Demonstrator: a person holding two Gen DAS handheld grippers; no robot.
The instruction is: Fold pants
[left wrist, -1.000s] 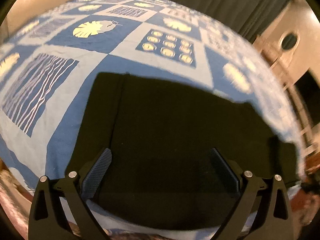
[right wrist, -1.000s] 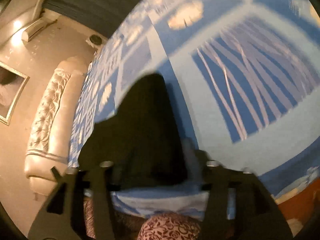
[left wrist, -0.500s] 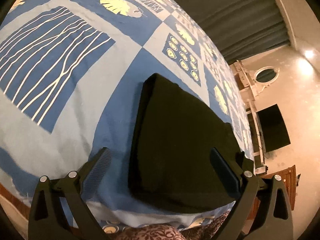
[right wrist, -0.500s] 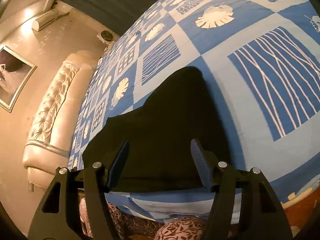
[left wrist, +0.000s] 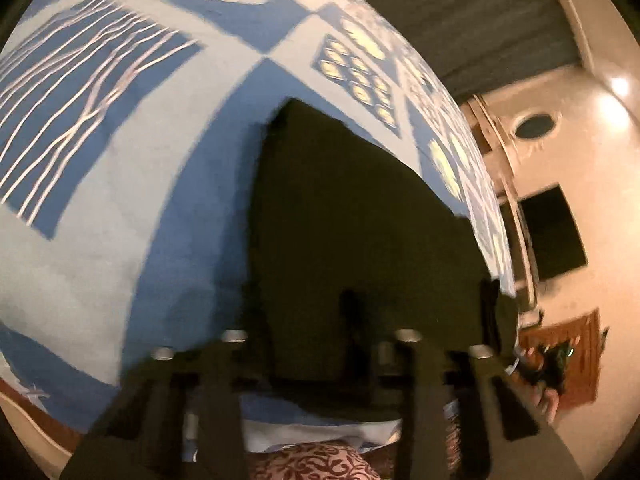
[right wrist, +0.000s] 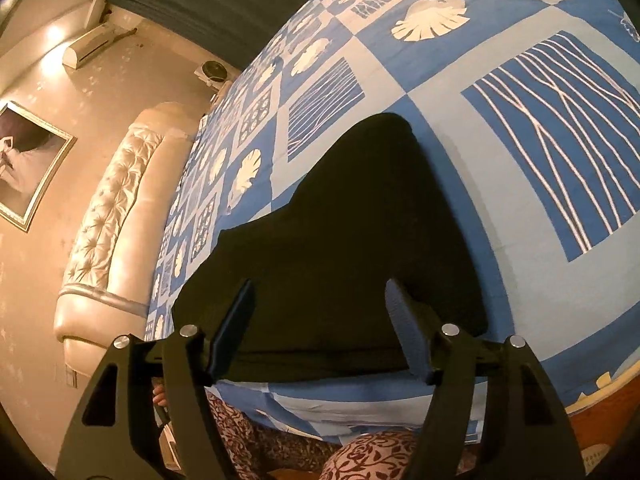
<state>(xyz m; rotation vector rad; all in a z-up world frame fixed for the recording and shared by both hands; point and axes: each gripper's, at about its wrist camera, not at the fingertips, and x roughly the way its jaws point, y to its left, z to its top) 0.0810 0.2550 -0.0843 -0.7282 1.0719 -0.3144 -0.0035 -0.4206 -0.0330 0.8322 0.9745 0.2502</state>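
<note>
Pants (right wrist: 344, 248) lie near the bedspread (right wrist: 460, 140) edge already folded compact, we judge; our left gripper (left wrist: 320, 344) is closing over their near hem, grip unclear, the right gripper (right wrist: 320, 320) opening empty.

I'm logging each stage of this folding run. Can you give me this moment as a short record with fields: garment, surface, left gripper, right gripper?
garment: black pants, folded, lying flat near the bed's edge
surface: blue patterned bedspread
left gripper: left gripper, blurred, jaws closing over the pants' near edge; grip unclear
right gripper: right gripper, jaws opening, pants behind them, nothing gripped
</note>
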